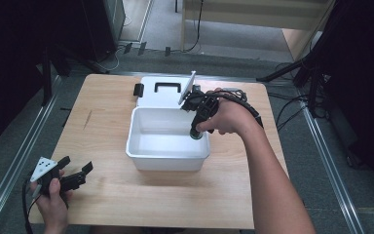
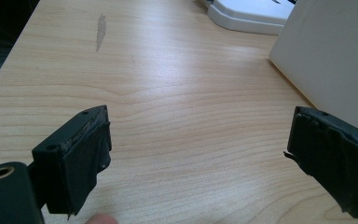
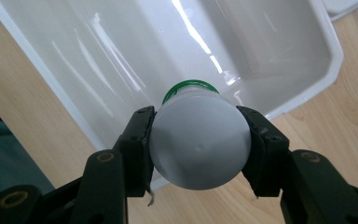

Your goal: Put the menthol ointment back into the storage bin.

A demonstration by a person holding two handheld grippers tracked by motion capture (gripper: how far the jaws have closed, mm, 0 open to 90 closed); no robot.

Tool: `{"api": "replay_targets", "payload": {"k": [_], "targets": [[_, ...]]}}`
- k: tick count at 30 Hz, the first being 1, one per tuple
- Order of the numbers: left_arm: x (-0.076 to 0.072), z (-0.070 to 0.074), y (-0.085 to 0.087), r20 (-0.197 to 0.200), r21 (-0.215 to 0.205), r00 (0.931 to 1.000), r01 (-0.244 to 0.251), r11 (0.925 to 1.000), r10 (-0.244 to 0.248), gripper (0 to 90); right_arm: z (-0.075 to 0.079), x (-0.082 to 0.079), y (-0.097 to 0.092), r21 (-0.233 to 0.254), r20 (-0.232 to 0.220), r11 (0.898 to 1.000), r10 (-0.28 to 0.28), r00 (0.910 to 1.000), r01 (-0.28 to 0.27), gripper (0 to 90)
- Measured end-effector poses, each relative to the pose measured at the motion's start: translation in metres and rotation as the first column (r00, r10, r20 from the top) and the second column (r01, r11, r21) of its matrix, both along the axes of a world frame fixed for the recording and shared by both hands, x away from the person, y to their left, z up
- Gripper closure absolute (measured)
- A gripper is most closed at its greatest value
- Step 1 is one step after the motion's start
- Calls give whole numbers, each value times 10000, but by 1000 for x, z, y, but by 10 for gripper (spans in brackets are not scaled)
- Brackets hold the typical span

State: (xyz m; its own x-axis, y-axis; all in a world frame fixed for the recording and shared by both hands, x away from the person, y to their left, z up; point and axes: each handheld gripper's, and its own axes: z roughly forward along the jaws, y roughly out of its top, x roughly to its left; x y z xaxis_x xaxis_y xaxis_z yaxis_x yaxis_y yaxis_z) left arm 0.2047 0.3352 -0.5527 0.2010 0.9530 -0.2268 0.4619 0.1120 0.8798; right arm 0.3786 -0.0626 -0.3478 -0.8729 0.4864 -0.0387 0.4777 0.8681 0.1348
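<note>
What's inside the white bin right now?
The white bin looks bare inside. The right gripper holds a green-capped bottle over its right rim; the bottle and hand hide that corner of the floor.

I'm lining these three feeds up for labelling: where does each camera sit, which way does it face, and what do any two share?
High view: above the person's side, facing forward and down on the light wooden table; both forearms enter from below.
Left gripper view: on the left gripper, looking low along the tabletop between its open black fingers.
Right gripper view: on the right gripper, looking down over a white-capped, green-rimmed bottle it grips.
Shared: the white rectangular plastic box.
</note>
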Motion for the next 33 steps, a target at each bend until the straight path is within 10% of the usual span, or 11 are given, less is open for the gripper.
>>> {"api": "replay_targets", "payload": {"k": [16, 33], "targets": [[0, 0, 1, -32, -47, 10000, 11, 10000, -11, 68, -44, 0, 3, -23, 280, 9878, 1555, 9874, -1555, 516], [0, 0, 1, -71, -55, 10000, 20, 10000, -21, 68, -76, 1, 3, -414, 288, 9825, 1831, 9827, -1818, 515]]}}
